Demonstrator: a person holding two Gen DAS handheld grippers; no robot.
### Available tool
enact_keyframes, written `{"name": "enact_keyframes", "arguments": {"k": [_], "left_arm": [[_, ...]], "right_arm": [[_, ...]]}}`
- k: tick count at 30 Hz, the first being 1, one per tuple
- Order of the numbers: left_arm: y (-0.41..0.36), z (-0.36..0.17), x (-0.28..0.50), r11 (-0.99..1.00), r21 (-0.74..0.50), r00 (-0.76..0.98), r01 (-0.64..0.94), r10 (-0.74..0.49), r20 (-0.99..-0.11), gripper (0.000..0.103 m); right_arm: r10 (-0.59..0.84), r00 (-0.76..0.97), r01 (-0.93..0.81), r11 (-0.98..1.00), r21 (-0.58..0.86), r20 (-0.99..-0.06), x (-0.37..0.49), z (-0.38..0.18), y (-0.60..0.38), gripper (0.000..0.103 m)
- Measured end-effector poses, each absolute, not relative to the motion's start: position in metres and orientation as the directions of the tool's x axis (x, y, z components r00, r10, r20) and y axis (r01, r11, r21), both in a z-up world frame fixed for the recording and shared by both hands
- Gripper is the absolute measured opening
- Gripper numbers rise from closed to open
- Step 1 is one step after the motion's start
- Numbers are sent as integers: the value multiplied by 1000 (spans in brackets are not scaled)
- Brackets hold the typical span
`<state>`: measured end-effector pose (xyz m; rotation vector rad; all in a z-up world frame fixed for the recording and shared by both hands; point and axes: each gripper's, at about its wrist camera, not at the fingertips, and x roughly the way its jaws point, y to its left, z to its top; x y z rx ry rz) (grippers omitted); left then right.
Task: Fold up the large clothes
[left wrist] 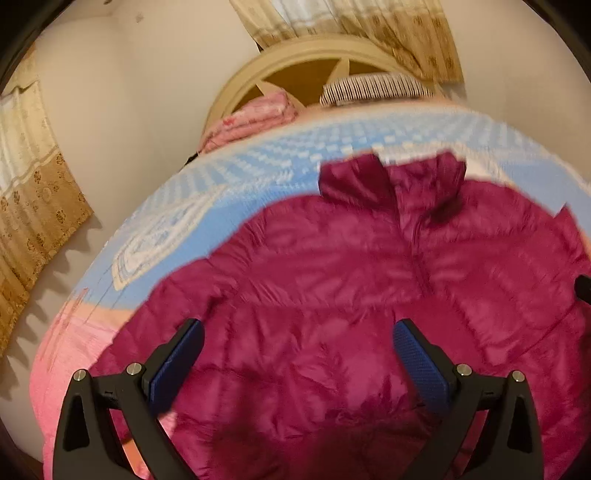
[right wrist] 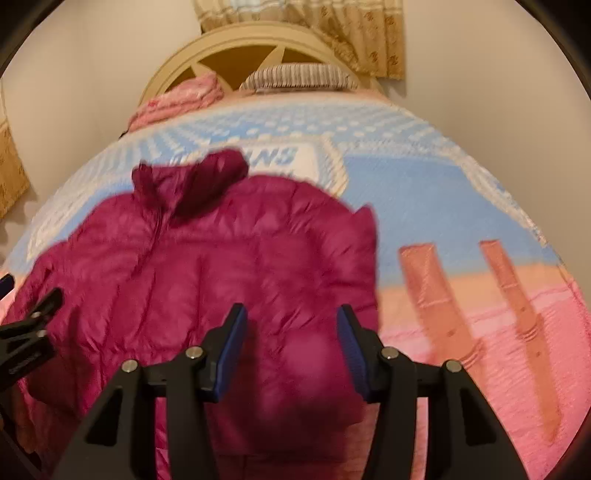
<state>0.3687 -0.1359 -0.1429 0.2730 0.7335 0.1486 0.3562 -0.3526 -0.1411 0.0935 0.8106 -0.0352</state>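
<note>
With both tools above the jacket (left wrist: 369,295), treat as start of fold: laid front-up on the bed (left wrist: 258,173), collar (left wrist: 391,177) toward the headboard (left wrist: 295,55), hem nearest the tools, zip apparently closed down the centre.

Left tool (left wrist: 297,354): fingers spread wide, nothing between the pads, poised over the lower left of the jacket. Contact with the fabric not determinable.

Right tool (right wrist: 291,339): fingers likewise spread, holding nothing, poised over the lower right near the side edge. Left tool also visible at the left border of the right view.

Handling, as a judgement:
- Quilted, puffy shell; probably light, soft and compressible.
- Sheen suggests slippery fabric; expect slip under a shallow pinch.
- Trapped air likely to spring folds back open; press flat after each fold.

Grip points, as a judgement:
- Take at a seam, hem corner or shoulder edge, not mid-panel, where only the top layer would bunch.
- Pinch through both layers at the side edge before carrying across the centre line.
- Sleeves not clearly traceable; image blurred.

Also on the bed: pink bedding (right wrist: 177,99) and striped pillow (right wrist: 299,75) at the headboard, well apart from the jacket. Curtain (right wrist: 332,33) behind.
</note>
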Motion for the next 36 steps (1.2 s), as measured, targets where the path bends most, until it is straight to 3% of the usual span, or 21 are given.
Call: {"name": "enact_keyframes", "arguments": {"k": [10, 36], "left_arm": [[-136, -185, 385, 957, 289, 680, 4, 210, -703, 102], [-137, -188, 383, 960, 280, 676, -1, 207, -707, 102]], "right_arm": [[-34, 667, 74, 997, 21, -745, 362, -173, -345, 56], [-179, 637, 81, 983, -165, -750, 367, -179, -322, 59]]}}
